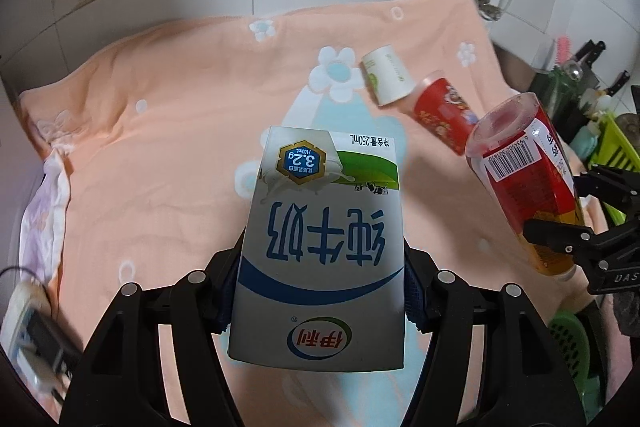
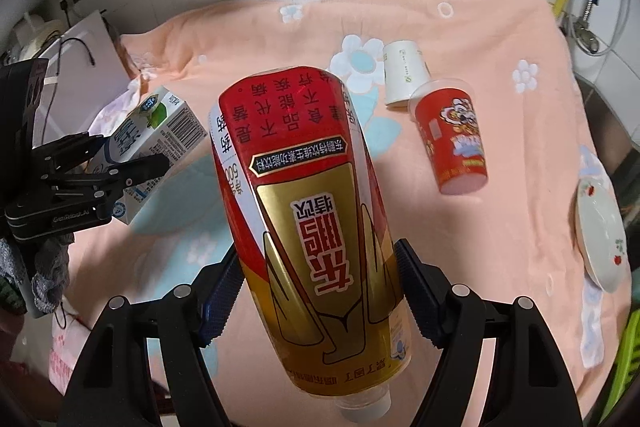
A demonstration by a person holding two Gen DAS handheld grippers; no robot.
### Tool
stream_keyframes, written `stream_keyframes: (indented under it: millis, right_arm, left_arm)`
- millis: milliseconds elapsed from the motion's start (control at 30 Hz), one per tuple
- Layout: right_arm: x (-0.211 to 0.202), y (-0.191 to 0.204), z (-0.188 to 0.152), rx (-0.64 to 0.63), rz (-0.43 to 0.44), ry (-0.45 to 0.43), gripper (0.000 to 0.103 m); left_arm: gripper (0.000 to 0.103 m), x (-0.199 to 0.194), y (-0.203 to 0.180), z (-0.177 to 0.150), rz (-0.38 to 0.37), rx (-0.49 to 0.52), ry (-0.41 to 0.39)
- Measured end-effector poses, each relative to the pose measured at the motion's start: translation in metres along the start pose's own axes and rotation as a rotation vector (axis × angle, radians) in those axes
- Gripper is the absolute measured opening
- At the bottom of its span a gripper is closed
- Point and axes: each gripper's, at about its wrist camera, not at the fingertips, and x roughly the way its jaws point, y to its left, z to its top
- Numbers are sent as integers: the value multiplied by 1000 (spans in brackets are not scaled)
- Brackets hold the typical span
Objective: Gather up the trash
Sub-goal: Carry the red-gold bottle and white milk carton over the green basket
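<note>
Peach flower-print towel (image 1: 168,155) is covering the counter under white wall tiles. We're clamping the L gripper (image 1: 320,291) on a grey-white milk carton (image 1: 320,243), R gripper (image 2: 320,291) on a red-and-gold plastic drink bottle (image 2: 320,211), both lifted off the towel. White paper cup (image 2: 404,75) & red snack cup (image 2: 452,143) are lying touching on the towel.

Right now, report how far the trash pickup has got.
Done: nothing shows as binned; no bin is in view. In hand: the left gripper grips the milk carton, and the right gripper grips the red and gold bottle, both lifted off the peach towel. Left: the white paper cup and the red cup lie on the towel.
</note>
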Motion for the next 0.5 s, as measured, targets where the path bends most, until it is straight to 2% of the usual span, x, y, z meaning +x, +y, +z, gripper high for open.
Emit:
stream_keyframes:
  millis: [500]
  right_arm:
    - [-73,15,-79,22,11,-43,71]
  left_arm:
    - [63,-80,-52,-56,-49,7,-58]
